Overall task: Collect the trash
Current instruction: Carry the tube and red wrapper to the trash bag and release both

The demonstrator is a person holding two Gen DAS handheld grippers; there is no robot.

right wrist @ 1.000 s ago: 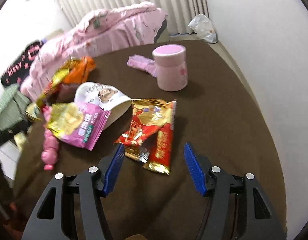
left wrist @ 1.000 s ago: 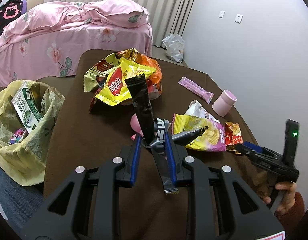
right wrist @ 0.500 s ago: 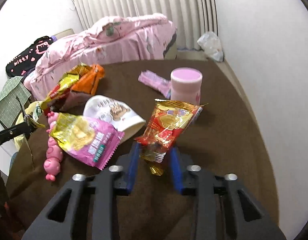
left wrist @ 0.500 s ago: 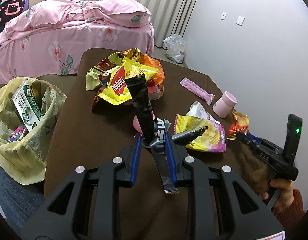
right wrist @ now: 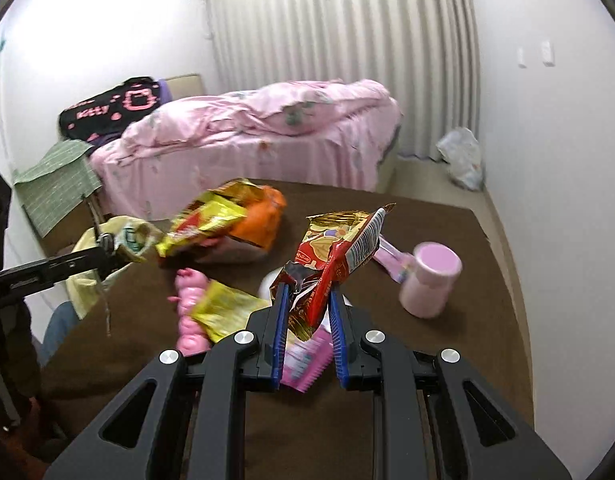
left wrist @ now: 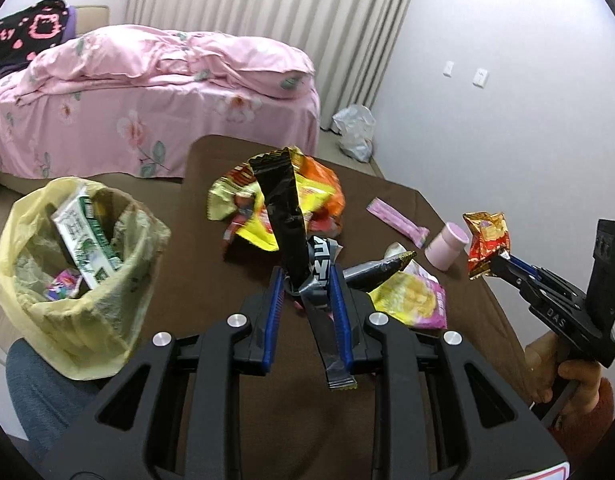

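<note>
My left gripper (left wrist: 307,280) is shut on a bundle of black wrappers (left wrist: 281,208) that stick up above the brown table (left wrist: 199,248). To its left, at the table's edge, stands an open yellow trash bag (left wrist: 79,280) with a green-white carton inside. My right gripper (right wrist: 307,296) is shut on a red and gold snack wrapper (right wrist: 339,248), held off the table. From the left wrist view the right gripper (left wrist: 503,264) hangs at the right with that wrapper (left wrist: 487,236) in its tips.
A heap of yellow and orange wrappers (left wrist: 307,196) lies mid-table. A yellow-pink packet (left wrist: 411,300), a pink sachet (left wrist: 395,222), a pink cup (right wrist: 427,280) and a pink toy (right wrist: 189,320) lie nearer. A pink bed (left wrist: 147,92) stands behind.
The right gripper closed on the red and gold wrapper and lifted it clear of the table. The left gripper rose a little, still gripping the black wrappers.
</note>
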